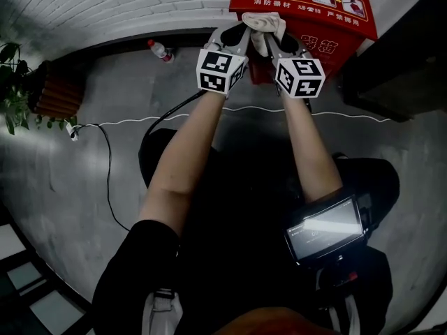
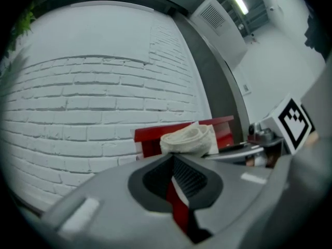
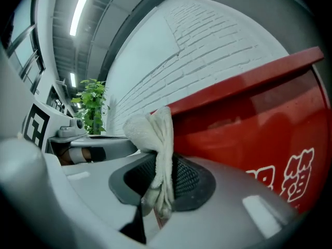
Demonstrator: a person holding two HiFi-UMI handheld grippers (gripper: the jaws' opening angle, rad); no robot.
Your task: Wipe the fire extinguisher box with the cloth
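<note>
First, head view: left gripper [image 1: 236, 33] and right gripper [image 1: 278, 42] are held out side by side, close together, both at the top edge of the red fire extinguisher box [image 1: 328, 25]. The white cloth [image 1: 267, 24] is bunched just ahead of the right jaws, on the box's front top edge, and beside the left jaws' tips. A bottle [image 1: 159, 49] lies on the grey floor [image 1: 126, 89], well off to the left of the left jaws, near the brick wall [image 1: 105, 5].

Left gripper view: the jaws of the left gripper [image 2: 174, 157] are drawn together at the tips. Only a narrow slit shows lower down, with red visible through it, and nothing is clamped. The cloth [image 2: 188, 139] sits just beyond the tips and slightly right, on the box's top edge [image 2: 150, 135], with brick wall behind. The right gripper's marker cube [image 2: 293, 119] is at far right.

Right gripper view: the jaws of the right gripper [image 3: 158, 162] are closed on the cloth [image 3: 150, 134]. One fold hangs down between the pads, and the rest bulges above the tips. The cloth touches the box's upper front [image 3: 249, 123], which fills the space right of the jaws. A plant [image 3: 92, 105] stands far beyond, to the left.
</note>
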